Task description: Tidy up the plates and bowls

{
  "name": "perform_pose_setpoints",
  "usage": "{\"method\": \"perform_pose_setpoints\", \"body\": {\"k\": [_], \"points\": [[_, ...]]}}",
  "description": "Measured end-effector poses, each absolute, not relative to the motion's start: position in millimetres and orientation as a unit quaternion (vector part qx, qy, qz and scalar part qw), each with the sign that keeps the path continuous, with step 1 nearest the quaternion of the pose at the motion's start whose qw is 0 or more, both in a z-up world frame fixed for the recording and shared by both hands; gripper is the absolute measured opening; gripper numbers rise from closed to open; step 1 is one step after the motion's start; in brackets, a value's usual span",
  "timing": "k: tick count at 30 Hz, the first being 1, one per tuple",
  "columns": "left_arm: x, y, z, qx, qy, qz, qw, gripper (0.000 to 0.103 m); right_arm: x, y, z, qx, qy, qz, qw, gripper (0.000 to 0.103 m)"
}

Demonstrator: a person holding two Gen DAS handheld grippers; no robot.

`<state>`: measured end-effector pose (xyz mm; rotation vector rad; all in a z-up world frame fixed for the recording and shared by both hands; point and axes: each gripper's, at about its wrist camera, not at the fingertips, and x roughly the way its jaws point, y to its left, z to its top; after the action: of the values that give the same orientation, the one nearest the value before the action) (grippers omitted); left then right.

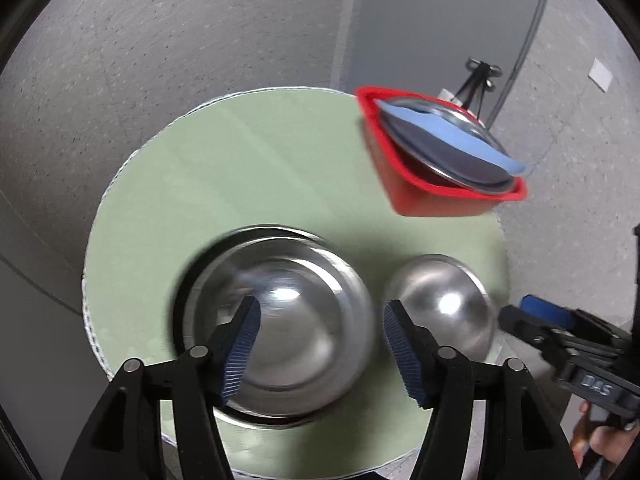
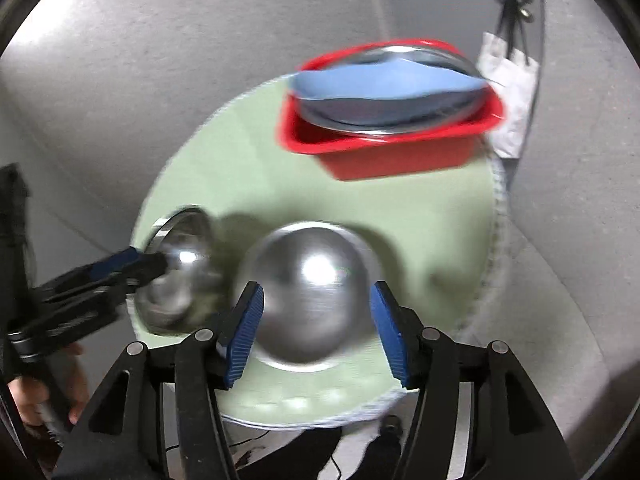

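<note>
1. Two steel bowls sit upside down on the round green desk (image 1: 248, 168): a larger bowl (image 1: 288, 328) on the person's left and a smaller bowl (image 1: 444, 304) just beside it on the right.
2. A red bin (image 1: 432, 196) stands at the far edge of the desk and holds a steel plate (image 1: 448, 148) with a blue plate (image 1: 452, 130) on top, both tilted.
3. The left claw (image 1: 320, 344) is released, its jaws spread wide over the dome of the larger bowl and not visibly pressing on it.
4. The right claw (image 2: 316, 332) is also released, its jaws straddling the smaller bowl (image 2: 312, 292); contact cannot be confirmed through the blur.
5. Both views are smeared, which suggests fast movement, and that seems risky this close to polished metal.
6. Smooth round domes give the blue pads little to bite on, so a squeeze could probably make a bowl squirt out sideways.
7. Since the bowls are nearly touching, a slipping bowl may knock its neighbour or slide toward the near edge of the desk.
8. Tilted plates in the bin look unsettled, so a bowl dropped on them could shift the pile.
</note>
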<state>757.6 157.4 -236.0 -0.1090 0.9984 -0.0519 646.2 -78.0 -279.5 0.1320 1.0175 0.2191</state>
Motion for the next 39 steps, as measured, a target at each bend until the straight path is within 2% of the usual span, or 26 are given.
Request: {"method": "perform_pose_setpoints", "body": {"k": [6, 7, 8, 10, 12, 15, 18, 26, 30, 34, 39], "points": [[777.8, 107.9, -249.3, -0.004, 0.498, -0.03, 0.867, 0.062, 672.0, -102.5, -318.1, 0.095, 0.528, 0.126, 0.835, 0.058], [782.5, 102.4, -253.0, 0.01, 0.503, -0.027, 0.864, 0.062, 674.1, -103.7, -324.8, 0.099, 0.533, 0.132, 0.83, 0.056], [787.3, 97.1, -256.5, 0.023, 0.506, -0.025, 0.862, 0.062, 678.9, -102.7, -333.9, 0.106, 0.541, 0.142, 0.822, 0.052], [795.0, 88.0, -261.6, 0.045, 0.512, -0.02, 0.857, 0.062, 685.1, -104.5, -348.1, 0.117, 0.556, 0.154, 0.809, 0.026], [804.4, 81.1, -265.6, 0.066, 0.518, -0.018, 0.853, 0.062, 685.8, -109.0, -356.9, 0.13, 0.559, 0.169, 0.802, 0.013], [813.7, 69.6, -271.0, 0.101, 0.522, -0.003, 0.847, 0.062, 688.6, -119.0, -361.4, 0.152, 0.554, 0.187, 0.797, 0.011], [820.2, 57.9, -269.6, 0.124, 0.509, -0.012, 0.852, 0.05, 688.0, -126.9, -363.7, 0.172, 0.551, 0.197, 0.793, 0.01], [837.7, 32.1, -288.0, 0.168, 0.534, -0.059, 0.826, 0.048, 684.1, -150.9, -374.7, 0.253, 0.536, 0.213, 0.777, 0.008], [849.2, 23.7, -309.7, 0.165, 0.563, -0.096, 0.804, 0.027, 681.2, -160.6, -375.5, 0.273, 0.528, 0.206, 0.777, 0.008], [852.4, 25.9, -310.8, 0.158, 0.559, -0.114, 0.806, 0.02, 677.1, -165.1, -373.3, 0.277, 0.523, 0.192, 0.783, 0.008], [846.3, 41.2, -288.0, 0.143, 0.533, -0.132, 0.823, 0.02, 665.6, -168.2, -348.0, 0.267, 0.505, 0.17, 0.803, 0.007]]}}
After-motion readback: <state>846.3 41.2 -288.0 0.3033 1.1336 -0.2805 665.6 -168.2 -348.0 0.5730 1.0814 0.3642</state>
